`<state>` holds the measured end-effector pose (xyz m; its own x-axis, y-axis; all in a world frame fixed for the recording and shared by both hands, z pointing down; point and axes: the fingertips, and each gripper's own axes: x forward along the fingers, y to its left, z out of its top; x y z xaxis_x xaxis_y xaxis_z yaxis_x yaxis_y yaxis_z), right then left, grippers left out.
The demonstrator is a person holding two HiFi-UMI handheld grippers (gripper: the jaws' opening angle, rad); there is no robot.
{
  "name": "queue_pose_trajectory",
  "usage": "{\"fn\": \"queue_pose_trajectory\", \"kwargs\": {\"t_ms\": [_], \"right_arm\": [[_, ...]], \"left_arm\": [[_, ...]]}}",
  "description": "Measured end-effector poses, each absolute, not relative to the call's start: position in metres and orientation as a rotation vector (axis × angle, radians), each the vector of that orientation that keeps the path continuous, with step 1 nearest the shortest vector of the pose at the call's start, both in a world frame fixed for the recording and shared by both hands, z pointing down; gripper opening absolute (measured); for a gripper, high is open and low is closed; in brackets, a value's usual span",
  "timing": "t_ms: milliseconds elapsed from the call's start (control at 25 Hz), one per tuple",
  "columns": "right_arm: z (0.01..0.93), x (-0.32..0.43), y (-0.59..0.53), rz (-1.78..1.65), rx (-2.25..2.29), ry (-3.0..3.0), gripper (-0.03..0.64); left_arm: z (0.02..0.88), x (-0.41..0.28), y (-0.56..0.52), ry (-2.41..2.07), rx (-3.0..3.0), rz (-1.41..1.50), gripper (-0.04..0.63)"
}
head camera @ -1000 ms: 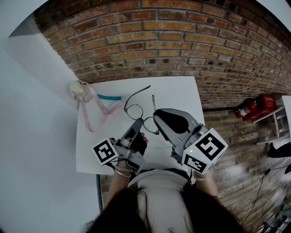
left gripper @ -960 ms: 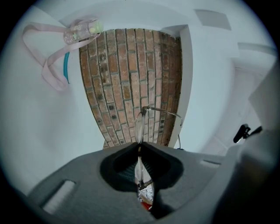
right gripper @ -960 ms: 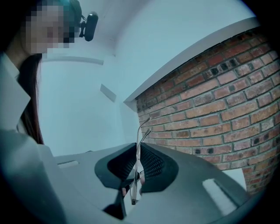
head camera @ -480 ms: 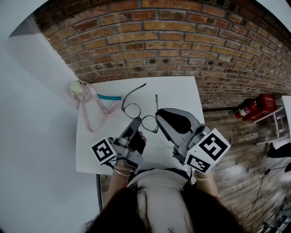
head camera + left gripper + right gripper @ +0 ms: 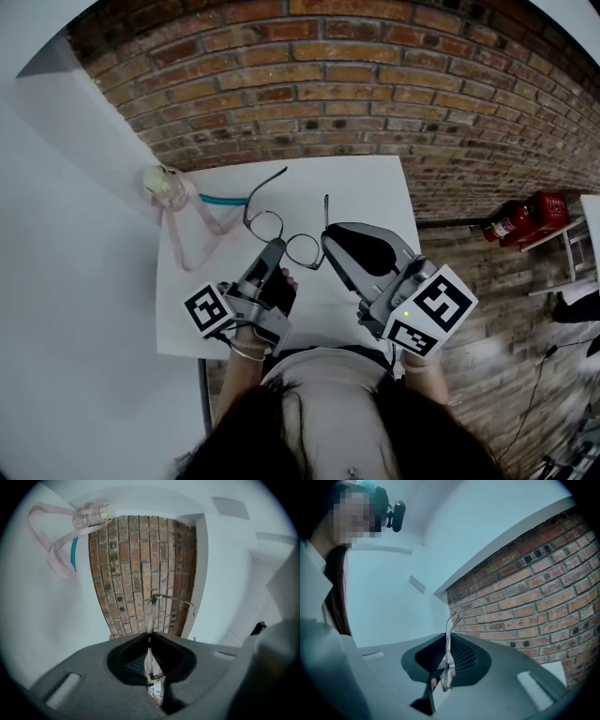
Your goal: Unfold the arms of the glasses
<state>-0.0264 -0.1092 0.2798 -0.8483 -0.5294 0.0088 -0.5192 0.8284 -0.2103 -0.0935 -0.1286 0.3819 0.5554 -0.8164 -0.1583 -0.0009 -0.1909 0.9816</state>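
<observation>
A pair of thin metal-rimmed glasses (image 5: 281, 236) hangs above the white table (image 5: 375, 192), held between both grippers. My left gripper (image 5: 277, 247) is shut on the rim of the left lens; in the left gripper view the lens (image 5: 150, 616) stands edge-on out of the shut jaws (image 5: 149, 635), with one arm (image 5: 176, 600) reaching right. My right gripper (image 5: 326, 234) is shut on the other arm of the glasses (image 5: 450, 627), which sticks up thin from between its jaws (image 5: 446, 638). In the head view both arms stand out away from the lenses.
A small clear bottle (image 5: 162, 184) with a pink strap (image 5: 192, 234) and a teal piece (image 5: 225, 200) lie at the table's far left. A brick wall (image 5: 356, 84) runs behind the table. Red fire extinguishers (image 5: 525, 220) lie on the floor to the right.
Both grippers have carried the glasses a little left and farther from me. The arm on the left has swung farther out; the right gripper keeps its hold on the other arm.
</observation>
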Motion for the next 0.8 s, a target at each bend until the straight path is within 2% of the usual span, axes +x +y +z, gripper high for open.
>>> {"fn": "queue_pose_trajectory", "kwargs": {"t_ms": [800], "right_arm": [[0.2771, -0.0227, -0.1011, -0.293, -0.817, 2.952, 0.037]], "left_arm": [[0.3821, -0.0997, -0.1283, -0.704, 1.580, -0.897, 0.025]]}}
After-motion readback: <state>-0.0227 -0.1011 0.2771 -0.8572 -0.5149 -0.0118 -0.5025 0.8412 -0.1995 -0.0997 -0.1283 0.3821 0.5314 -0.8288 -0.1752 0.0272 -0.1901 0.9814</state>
